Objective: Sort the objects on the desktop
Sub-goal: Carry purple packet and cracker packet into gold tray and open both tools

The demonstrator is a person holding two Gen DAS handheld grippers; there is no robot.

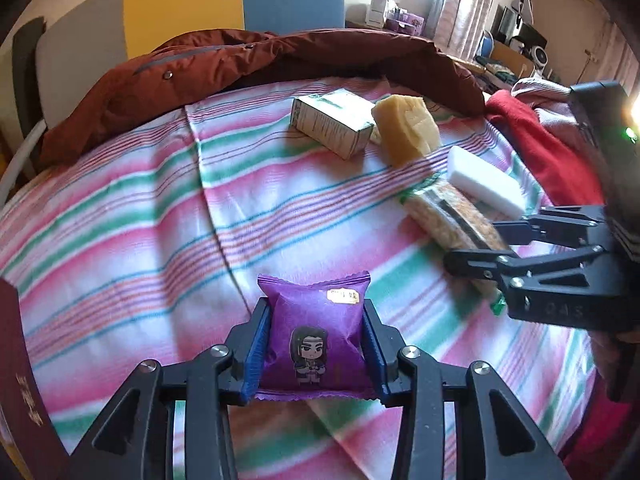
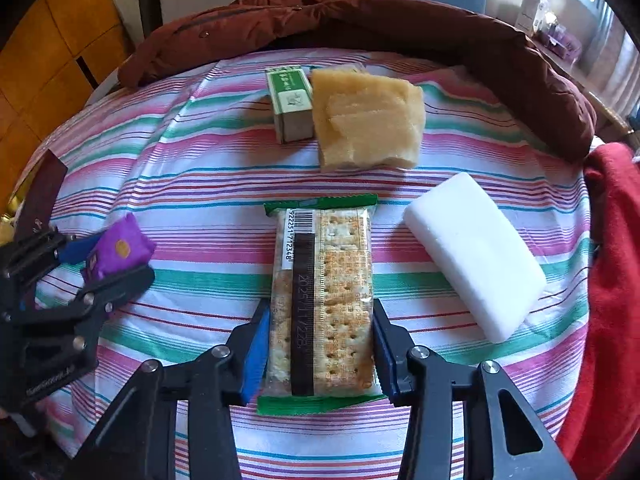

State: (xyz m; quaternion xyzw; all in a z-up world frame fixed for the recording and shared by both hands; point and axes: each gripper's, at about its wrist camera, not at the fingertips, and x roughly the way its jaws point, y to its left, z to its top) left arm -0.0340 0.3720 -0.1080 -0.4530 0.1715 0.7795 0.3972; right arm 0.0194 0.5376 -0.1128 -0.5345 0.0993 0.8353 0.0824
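My left gripper [image 1: 315,308] is shut on a purple snack packet [image 1: 316,332] with a cartoon figure, its blue pads pressing both sides, over the left part of the striped cloth [image 1: 140,220]. The right wrist view shows that gripper [image 2: 116,260] and packet [image 2: 120,248] at the left edge. My right gripper [image 2: 320,312] is shut on a clear cracker packet [image 2: 324,272] with green ends, which lies flat mid-table, pads against its long sides. In the left wrist view the right gripper [image 1: 474,242] straddles the near end of the cracker packet [image 1: 440,216].
A green-and-white box [image 2: 290,100] and a yellowish rough block [image 2: 368,120] lie side by side at the back. A white bar [image 2: 476,256] lies right of the crackers. A dark red jacket [image 2: 360,20] rims the far side, a red cloth [image 2: 608,260] the right, a maroon booklet [image 2: 44,192] the left.
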